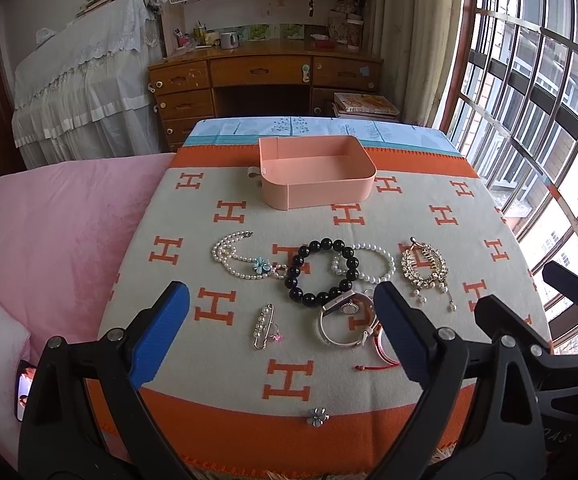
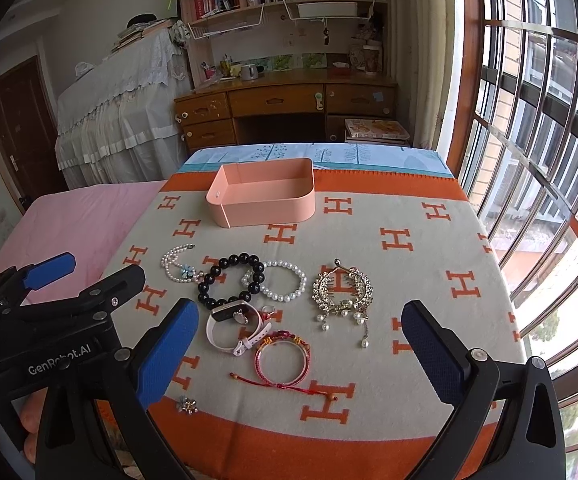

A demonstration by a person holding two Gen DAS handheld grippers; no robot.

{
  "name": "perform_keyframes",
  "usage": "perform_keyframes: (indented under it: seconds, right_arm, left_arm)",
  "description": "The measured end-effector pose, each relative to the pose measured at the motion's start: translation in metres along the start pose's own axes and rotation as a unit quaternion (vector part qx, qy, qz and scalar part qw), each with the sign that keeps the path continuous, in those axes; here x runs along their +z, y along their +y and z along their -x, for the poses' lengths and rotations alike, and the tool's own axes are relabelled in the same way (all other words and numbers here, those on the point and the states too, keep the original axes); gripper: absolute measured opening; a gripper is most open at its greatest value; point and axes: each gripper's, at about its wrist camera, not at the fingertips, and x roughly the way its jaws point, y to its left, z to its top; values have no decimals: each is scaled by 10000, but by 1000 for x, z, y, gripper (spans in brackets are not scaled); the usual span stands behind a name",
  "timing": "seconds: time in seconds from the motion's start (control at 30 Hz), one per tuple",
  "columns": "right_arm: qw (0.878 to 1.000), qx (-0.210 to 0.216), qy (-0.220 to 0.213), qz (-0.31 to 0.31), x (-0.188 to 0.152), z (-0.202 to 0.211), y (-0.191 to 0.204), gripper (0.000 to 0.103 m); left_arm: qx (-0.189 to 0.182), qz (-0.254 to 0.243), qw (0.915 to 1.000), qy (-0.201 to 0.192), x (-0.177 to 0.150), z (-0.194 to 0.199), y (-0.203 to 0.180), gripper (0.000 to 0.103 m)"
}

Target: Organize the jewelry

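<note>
jewelry: black bead bracelet (image 2: 231, 280), pearl bracelet (image 2: 285, 286), watch (image 2: 235, 326) overlapping, near pink tray (image 2: 265, 204). left gripper (image 1: 281, 324), right gripper (image 2: 299, 348): fingers apart, empty. risk: snagging neighbours when lifting one.

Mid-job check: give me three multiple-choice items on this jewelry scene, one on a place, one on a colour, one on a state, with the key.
1. Where does the black bead bracelet lie?
A. Inside the box
B. On the blanket, overlapping the white pearl bracelet
C. On the pink bedding

2. What colour is the open rectangular plastic box?
A. Peach pink
B. Dark green
C. Black

3. What state is the left hand-held gripper in?
A. Shut on the watch
B. Shut on nothing
C. Open, holding nothing

Key:
1 B: the black beads cross the pearl loop on the orange H-patterned blanket.
2 A: its walls and floor are peach pink in both views.
3 C: its blue pads stand wide apart with nothing between them.
</note>
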Motion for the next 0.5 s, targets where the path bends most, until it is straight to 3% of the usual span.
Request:
perform_keyframes:
  seconds: [0.5]
  right_arm:
    - [10000,43,28,36,-4,0,5,103]
  left_arm:
    - [-117,72,9998,129,-2,1,4,92]
